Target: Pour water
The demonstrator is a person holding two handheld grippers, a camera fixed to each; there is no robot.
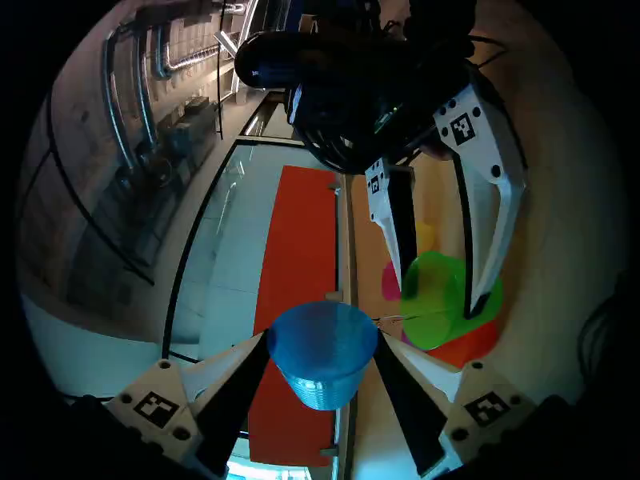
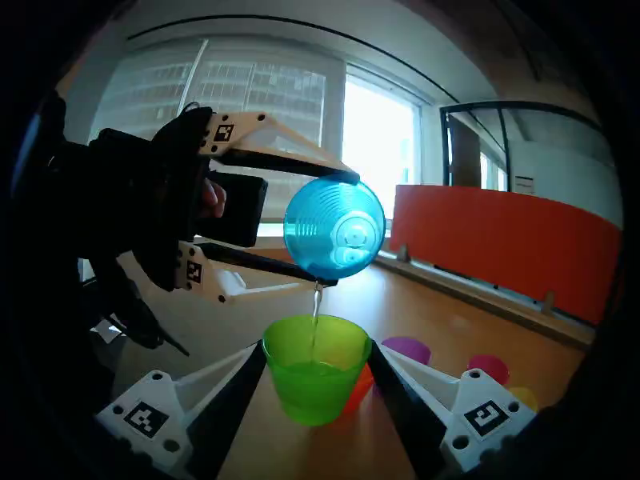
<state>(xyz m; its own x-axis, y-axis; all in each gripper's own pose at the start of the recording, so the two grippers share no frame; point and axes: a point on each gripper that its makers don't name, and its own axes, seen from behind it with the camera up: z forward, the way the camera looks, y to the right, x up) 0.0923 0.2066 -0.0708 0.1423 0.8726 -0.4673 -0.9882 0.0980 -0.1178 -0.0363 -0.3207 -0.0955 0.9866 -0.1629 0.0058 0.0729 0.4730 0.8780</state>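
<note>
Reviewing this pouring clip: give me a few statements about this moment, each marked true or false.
1. The left claw holds the blue cup tipped above the green cup. True.
2. No claw touches the green cup. False: the right claw grips it from both sides.
3. A thin stream of water falls from the blue cup into the green cup. True.
4. The green cup is empty. False: water lies in its bottom.
</note>
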